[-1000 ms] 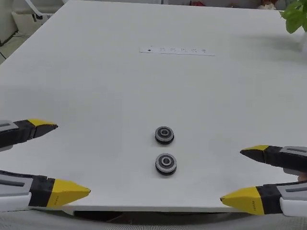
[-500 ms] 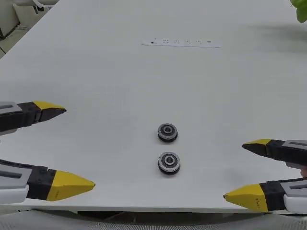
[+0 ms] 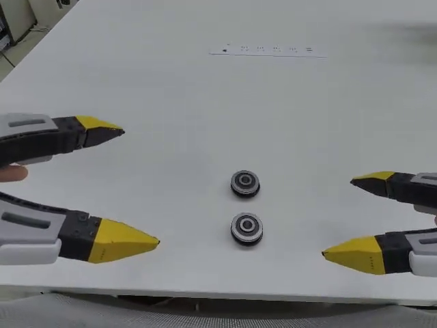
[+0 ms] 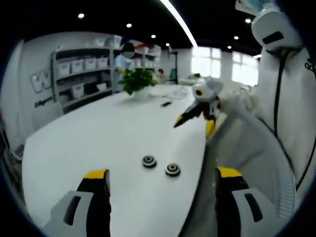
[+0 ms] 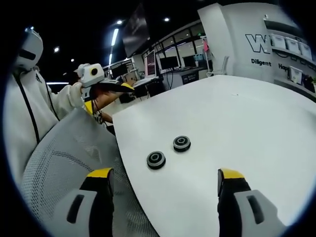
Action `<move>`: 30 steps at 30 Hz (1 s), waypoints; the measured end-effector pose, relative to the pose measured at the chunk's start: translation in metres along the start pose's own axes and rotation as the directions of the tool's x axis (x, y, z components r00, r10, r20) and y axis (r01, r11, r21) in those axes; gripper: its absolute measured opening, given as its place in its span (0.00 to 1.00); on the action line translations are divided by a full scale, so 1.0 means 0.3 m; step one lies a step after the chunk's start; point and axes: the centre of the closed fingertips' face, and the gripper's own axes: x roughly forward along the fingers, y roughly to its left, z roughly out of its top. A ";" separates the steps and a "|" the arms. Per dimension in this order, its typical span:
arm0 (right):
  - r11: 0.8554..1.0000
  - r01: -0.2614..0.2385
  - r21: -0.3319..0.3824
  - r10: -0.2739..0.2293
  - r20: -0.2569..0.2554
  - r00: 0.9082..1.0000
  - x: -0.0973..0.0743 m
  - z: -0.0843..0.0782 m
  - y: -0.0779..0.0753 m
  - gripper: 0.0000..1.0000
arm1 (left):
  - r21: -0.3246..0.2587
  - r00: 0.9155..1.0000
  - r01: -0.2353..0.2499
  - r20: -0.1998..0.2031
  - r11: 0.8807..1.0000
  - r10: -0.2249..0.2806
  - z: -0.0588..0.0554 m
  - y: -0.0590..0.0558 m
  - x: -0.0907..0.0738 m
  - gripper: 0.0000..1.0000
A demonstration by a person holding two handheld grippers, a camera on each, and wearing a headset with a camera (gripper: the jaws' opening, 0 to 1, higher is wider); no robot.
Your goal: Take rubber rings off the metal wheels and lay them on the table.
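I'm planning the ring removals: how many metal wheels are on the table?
2. The farther wheel lies flat on the white table. The nearer wheel lies just in front of it, toward the person, not touching. None looks hidden.

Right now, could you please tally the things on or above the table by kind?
Metal wheels: 2, far wheel and near wheel
Grippers: 2, left gripper and right gripper, both with jaws open
Printed strip: 1
Potted plant: 1
Total: 6
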 end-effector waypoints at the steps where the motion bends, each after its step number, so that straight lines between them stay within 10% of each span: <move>1: 1.000 -0.002 -0.009 0.002 0.002 1.000 0.003 0.011 -0.001 0.83 | 0.005 1.000 0.013 0.011 1.000 -0.013 0.019 -0.002 0.009 0.89; 14: 0.995 -0.029 -0.096 0.033 0.043 0.999 0.051 0.139 0.001 0.81 | 0.112 0.996 0.071 0.042 0.991 -0.076 0.106 0.006 0.121 0.82; 30: 0.980 -0.106 -0.168 0.107 0.001 0.994 0.161 0.110 0.044 0.65 | 0.154 0.991 0.110 0.059 0.982 -0.120 0.067 0.013 0.284 0.63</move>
